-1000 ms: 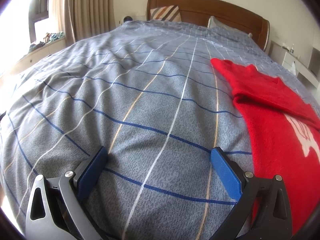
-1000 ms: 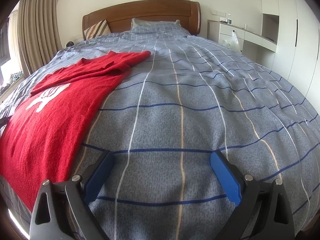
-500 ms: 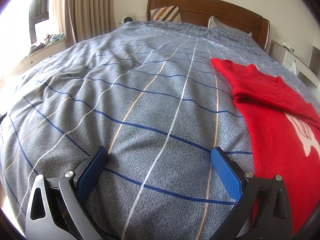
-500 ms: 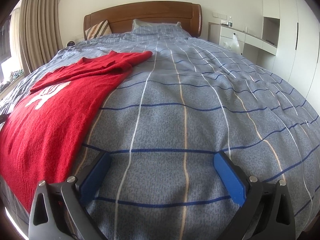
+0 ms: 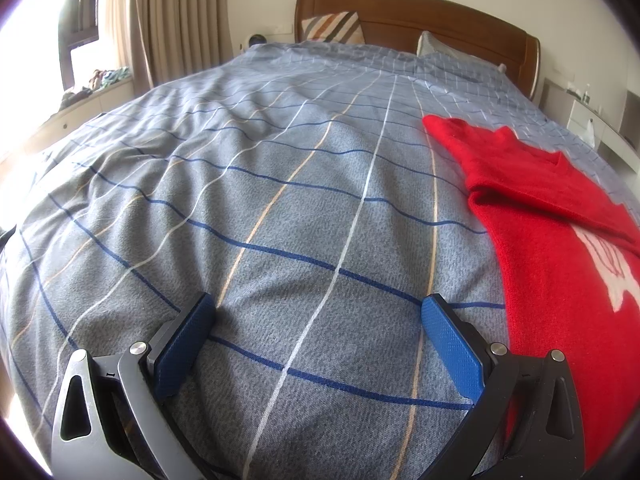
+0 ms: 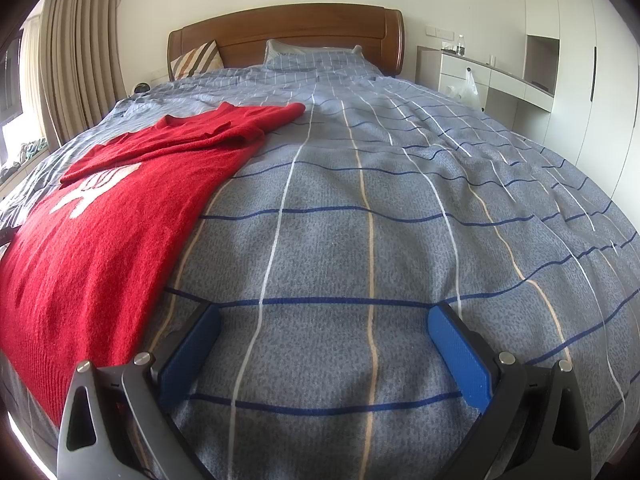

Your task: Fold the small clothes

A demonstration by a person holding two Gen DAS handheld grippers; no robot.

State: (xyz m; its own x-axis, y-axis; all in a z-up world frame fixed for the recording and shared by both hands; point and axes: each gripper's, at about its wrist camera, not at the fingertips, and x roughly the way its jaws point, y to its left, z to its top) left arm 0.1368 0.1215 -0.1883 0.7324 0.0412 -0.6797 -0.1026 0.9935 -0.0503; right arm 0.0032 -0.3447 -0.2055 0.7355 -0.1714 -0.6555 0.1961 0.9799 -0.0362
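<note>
A red knit sweater (image 5: 560, 248) with a white motif lies flat on the grey checked bedspread (image 5: 280, 200), its sleeves folded across the chest. In the left wrist view it is at the right; in the right wrist view the sweater (image 6: 104, 232) is at the left. My left gripper (image 5: 318, 316) is open and empty, low over the bedspread just left of the sweater's hem side. My right gripper (image 6: 324, 320) is open and empty, low over the bedspread (image 6: 380, 220) just right of the sweater.
A wooden headboard (image 6: 288, 32) and pillows (image 6: 312, 54) are at the far end. Curtains and a window sill (image 5: 100, 84) with clutter stand to the left. A white desk and wardrobe (image 6: 520, 72) stand to the right.
The right gripper has risen and tilted slightly, so its view shows more of the room. The left gripper has barely moved. The sweater lies as before.
</note>
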